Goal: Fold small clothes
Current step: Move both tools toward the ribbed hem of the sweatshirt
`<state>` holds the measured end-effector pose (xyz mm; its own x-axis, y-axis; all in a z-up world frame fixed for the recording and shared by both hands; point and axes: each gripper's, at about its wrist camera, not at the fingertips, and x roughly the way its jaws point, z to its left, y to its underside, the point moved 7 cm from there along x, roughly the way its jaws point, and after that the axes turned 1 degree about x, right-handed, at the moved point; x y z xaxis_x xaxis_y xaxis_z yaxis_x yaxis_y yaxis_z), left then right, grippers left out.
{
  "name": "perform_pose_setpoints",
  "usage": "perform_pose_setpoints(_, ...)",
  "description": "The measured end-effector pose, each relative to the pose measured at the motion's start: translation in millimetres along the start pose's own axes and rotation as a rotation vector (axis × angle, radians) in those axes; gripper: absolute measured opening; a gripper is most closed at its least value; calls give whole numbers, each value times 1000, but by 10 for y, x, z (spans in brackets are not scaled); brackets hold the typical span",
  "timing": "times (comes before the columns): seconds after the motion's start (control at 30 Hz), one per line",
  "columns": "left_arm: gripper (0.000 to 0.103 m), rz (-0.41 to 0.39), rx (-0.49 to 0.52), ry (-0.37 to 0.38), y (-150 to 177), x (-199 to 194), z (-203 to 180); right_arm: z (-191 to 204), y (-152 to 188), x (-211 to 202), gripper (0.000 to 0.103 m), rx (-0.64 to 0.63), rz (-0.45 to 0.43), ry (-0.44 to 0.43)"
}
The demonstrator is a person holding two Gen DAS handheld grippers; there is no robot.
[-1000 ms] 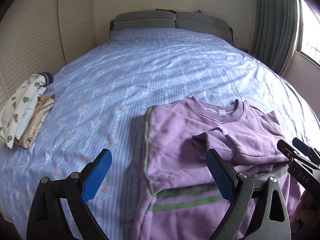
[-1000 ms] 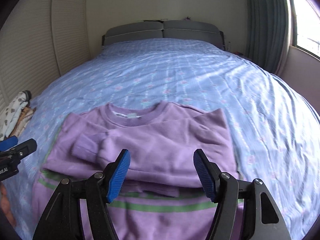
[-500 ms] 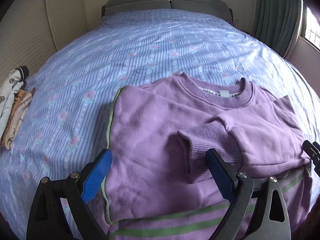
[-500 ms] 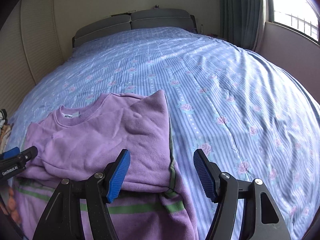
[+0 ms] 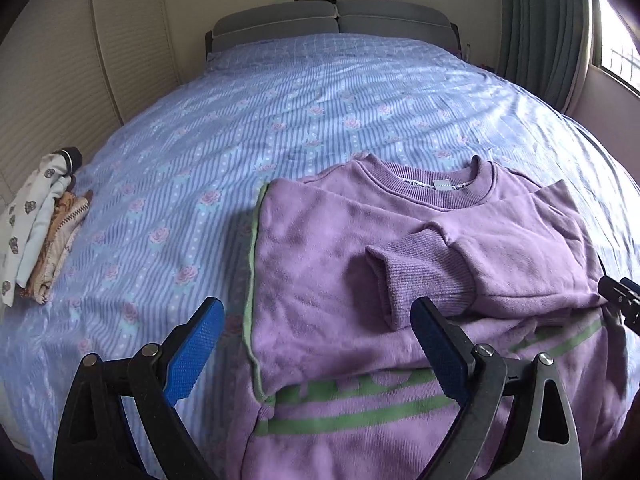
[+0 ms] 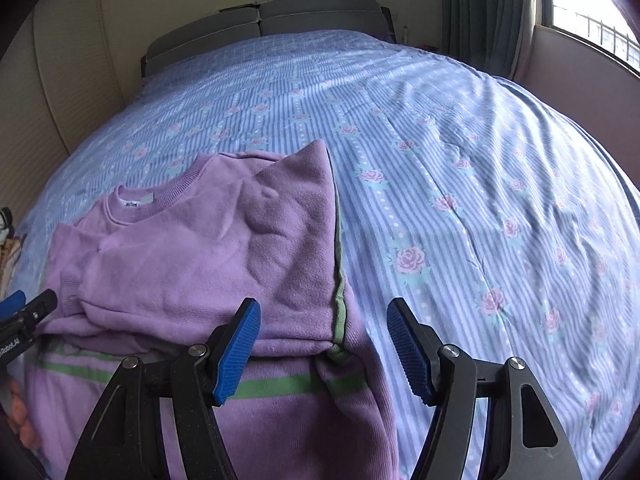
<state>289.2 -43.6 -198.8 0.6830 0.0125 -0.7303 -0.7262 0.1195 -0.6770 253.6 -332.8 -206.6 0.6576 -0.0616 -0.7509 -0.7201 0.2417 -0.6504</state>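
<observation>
A purple sweatshirt [image 5: 320, 264] with green stripes lies on the bed, both sleeves folded in over its chest. It also shows in the right wrist view [image 6: 208, 264]. My left gripper [image 5: 316, 356] is open and empty, hovering over the sweatshirt's lower left part near its green side seam. My right gripper [image 6: 324, 352] is open and empty over the sweatshirt's lower right corner, astride the green seam. The right gripper's tip [image 5: 620, 304] shows at the left view's right edge. The left gripper's tip [image 6: 24, 312] shows at the right view's left edge.
The bed has a blue striped rose-print cover [image 5: 320, 120] and a grey headboard [image 5: 332, 24]. A small pile of folded clothes [image 5: 40, 224] lies at the bed's left edge. A slatted wardrobe is on the left; curtains and a window [image 6: 580, 20] are on the right.
Both grippers stayed open. The left view swung first over the sweatshirt, then slightly back left. The right gripper moved right to the sweatshirt's right edge. The sweatshirt has not moved.
</observation>
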Motion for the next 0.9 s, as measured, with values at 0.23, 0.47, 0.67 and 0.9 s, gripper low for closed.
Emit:
perform_pose_setpoints(0.23,95,-80,-51,25,437,-744,141,-70,348,-661,66,5,-25,-46)
perform_pose_setpoints(0.47,95,-106,-60,31,1005,-1216,224,-108,1006,-1181,66,-38,-36,-38)
perform_pose_setpoints(0.67,95,-130,-87,41,1330,-1335,271,-222,1352,-1240,52,-25,-27,-46)
perform_pose_setpoints(0.9,90,-76,-110,54,1577,-1208,299,-265,1424,-1112,47,10,27,-80)
